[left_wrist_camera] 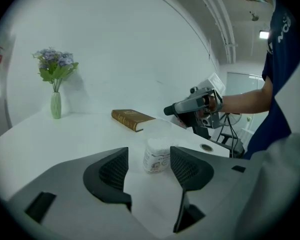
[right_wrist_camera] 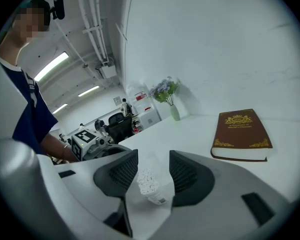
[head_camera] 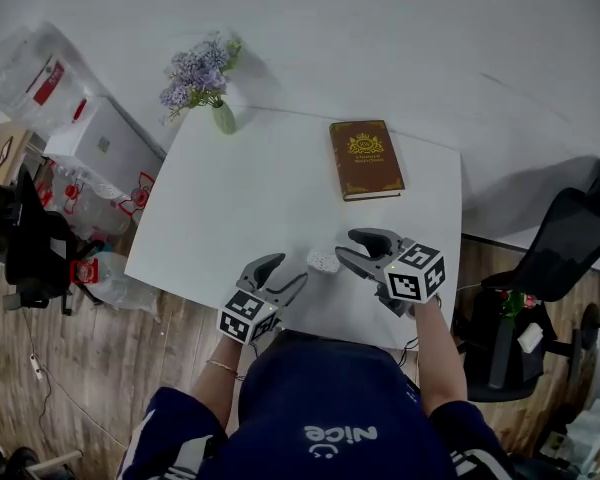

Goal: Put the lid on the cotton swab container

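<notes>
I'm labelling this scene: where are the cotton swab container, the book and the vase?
cotton swab container (left_wrist_camera: 156,156): left gripper view, its labelled side wall.
book (head_camera: 366,158): head view, middle of its brown cover.
vase (head_camera: 224,118): head view, its green body.

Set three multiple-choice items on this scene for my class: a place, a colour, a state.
1. Where is the cotton swab container? A between the left gripper and right gripper; B far behind both; C lifted in the air.
2. The book has a cover that is: A green; B brown; C blue.
3. The right gripper's jaws are: A shut empty; B clamped on the container; C apart, touching nothing.
Answers: A, the head view shows it standing between them; B, brown with gold print; C, its own view shows gaps beside the container.
</notes>
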